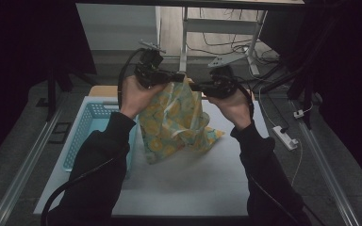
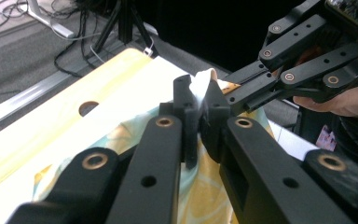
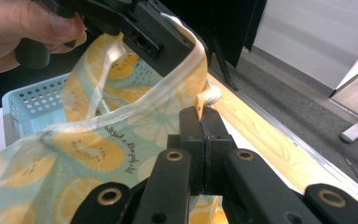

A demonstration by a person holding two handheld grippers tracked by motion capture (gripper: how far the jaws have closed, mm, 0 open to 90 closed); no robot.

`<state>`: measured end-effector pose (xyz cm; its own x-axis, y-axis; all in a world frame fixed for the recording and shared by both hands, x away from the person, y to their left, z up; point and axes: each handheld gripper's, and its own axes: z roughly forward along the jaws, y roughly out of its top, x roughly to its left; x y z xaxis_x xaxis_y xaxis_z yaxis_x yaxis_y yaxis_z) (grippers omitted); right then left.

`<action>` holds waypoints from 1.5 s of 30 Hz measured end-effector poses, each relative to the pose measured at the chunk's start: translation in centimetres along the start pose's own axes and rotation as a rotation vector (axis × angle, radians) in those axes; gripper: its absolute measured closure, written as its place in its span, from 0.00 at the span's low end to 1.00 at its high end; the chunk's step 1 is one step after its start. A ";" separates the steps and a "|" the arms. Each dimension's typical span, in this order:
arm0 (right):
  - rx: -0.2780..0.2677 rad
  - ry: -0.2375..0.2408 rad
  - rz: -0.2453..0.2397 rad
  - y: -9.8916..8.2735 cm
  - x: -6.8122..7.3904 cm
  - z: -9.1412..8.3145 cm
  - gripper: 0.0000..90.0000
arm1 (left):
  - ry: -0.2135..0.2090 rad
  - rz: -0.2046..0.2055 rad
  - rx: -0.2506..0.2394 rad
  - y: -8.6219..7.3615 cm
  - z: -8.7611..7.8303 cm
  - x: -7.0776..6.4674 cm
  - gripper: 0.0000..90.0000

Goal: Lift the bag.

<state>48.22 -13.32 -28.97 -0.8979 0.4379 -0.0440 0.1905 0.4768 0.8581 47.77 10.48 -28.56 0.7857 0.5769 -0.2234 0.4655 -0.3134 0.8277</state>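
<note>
Above the far edge of the table (image 1: 184, 183), a cloth (image 1: 174, 122) printed with yellow citrus slices on pale blue hangs between the two tools. The left gripper (image 1: 181, 76) has its jaws clamped on the cloth's top hem, and the right gripper (image 1: 194, 86) pinches the same hem just beside it, the two tips near each other. The cloth's lower part trails down onto the white tabletop, right of a light blue perforated basket (image 1: 87, 122) standing at the table's far left corner.
</note>
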 end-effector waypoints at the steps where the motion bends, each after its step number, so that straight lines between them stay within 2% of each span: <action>1: 0.002 0.002 0.001 -0.2 0.0 0.2 1.00 | 0.005 0.006 0.009 -0.2 0.2 0.1 0.96; 5: 0.015 0.006 0.009 -1.0 -0.1 1.0 0.99 | 0.025 0.038 0.032 -1.0 1.0 0.2 0.95; 13: 0.014 0.004 0.025 -1.7 -0.3 1.3 0.97 | 0.038 0.068 0.032 -1.8 1.5 0.3 0.92; 18: 0.007 0.008 0.033 -1.9 -0.2 1.2 0.93 | 0.063 0.107 0.031 -2.2 1.3 -0.1 0.82; 24: 0.004 0.018 0.043 -2.0 0.1 1.0 0.85 | 0.095 0.130 0.028 -3.3 1.0 -0.8 0.68; 29: -0.012 0.031 0.053 -2.2 0.3 0.5 0.75 | 0.142 0.147 0.020 -4.5 0.3 -1.4 0.57; 34: -0.010 0.049 0.061 -2.6 0.7 0.3 0.66 | 0.148 0.140 -0.007 -5.6 -0.6 -1.9 0.44; 39: -0.014 0.040 0.057 -3.5 1.2 0.3 0.61 | 0.149 0.127 -0.024 -6.9 -1.3 -2.2 0.34; 45: -0.027 0.045 0.070 -4.6 1.6 0.2 0.57 | 0.163 0.102 -0.023 -8.3 -2.0 -2.3 0.23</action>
<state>46.01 -14.68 -33.12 -0.9000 0.4340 0.0392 0.2430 0.4252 0.8719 41.32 13.25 -33.89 0.7510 0.6581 -0.0530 0.3759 -0.3603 0.8537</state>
